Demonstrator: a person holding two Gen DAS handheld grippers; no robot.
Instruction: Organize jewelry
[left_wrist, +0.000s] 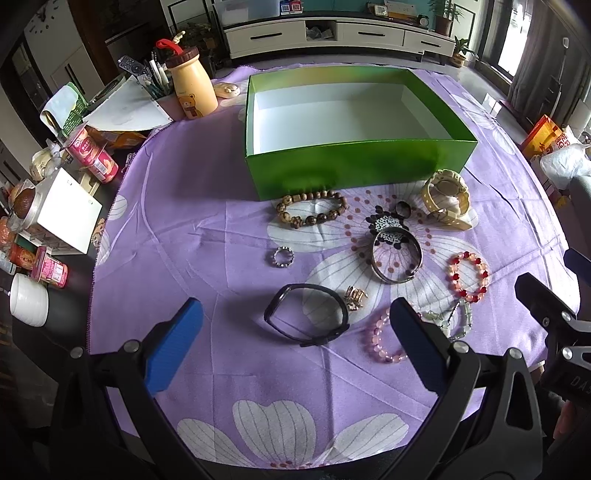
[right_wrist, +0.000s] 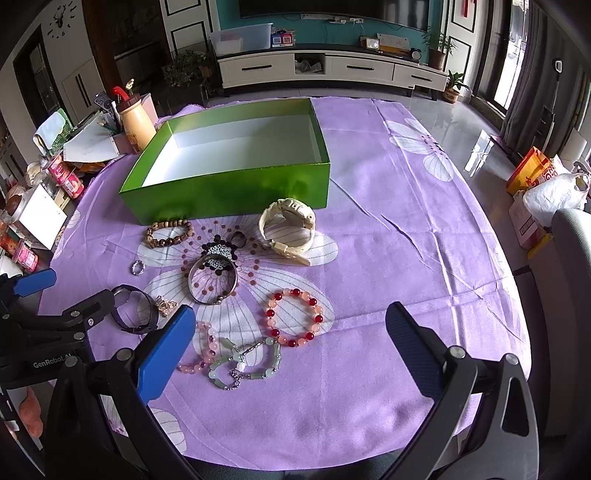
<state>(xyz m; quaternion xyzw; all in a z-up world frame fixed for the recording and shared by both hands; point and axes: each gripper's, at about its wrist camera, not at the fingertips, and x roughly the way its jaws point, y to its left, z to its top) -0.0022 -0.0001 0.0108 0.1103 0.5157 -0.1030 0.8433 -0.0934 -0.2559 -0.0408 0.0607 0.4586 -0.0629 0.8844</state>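
**Jewelry laid out before an empty green box, both grippers spread wide**

A purple flowered cloth (right_wrist: 388, 221) covers the table, and toward its far edge sits an open green box (left_wrist: 354, 166) with a bare white inside. Nothing lies in it.

All the jewelry is spread on the cloth in front of the box's near wall. A brown wooden bead bracelet (left_wrist: 312, 208) lies just beside that wall, and a cream watch (left_wrist: 447, 199) rests near the box's near right corner. Between them sits a black-and-white patterned piece (left_wrist: 388, 225) with a silver bangle (left_wrist: 397, 254) overlapping its near side. A small sparkly ring (left_wrist: 283, 256) lies apart to the left. Closer to the near edge come a black band (left_wrist: 306, 319), a little gold-coloured cluster (left_wrist: 355, 297) just beside it, a red and pink bead bracelet (right_wrist: 294, 317), a pale pink bead bracelet (right_wrist: 205, 347) and a pale green bead piece (right_wrist: 243, 363) tangled with a thin chain.

The left gripper (left_wrist: 295, 347) hovers over the black band, its blue fingers released and far apart, holding nothing. The right gripper (right_wrist: 291, 345) hangs over the red and pink bracelet, likewise spread and empty.

Along the table's left edge crowd a bear-printed bottle (left_wrist: 192, 86), pink cans (left_wrist: 98, 158) and a white cup (left_wrist: 28, 301).
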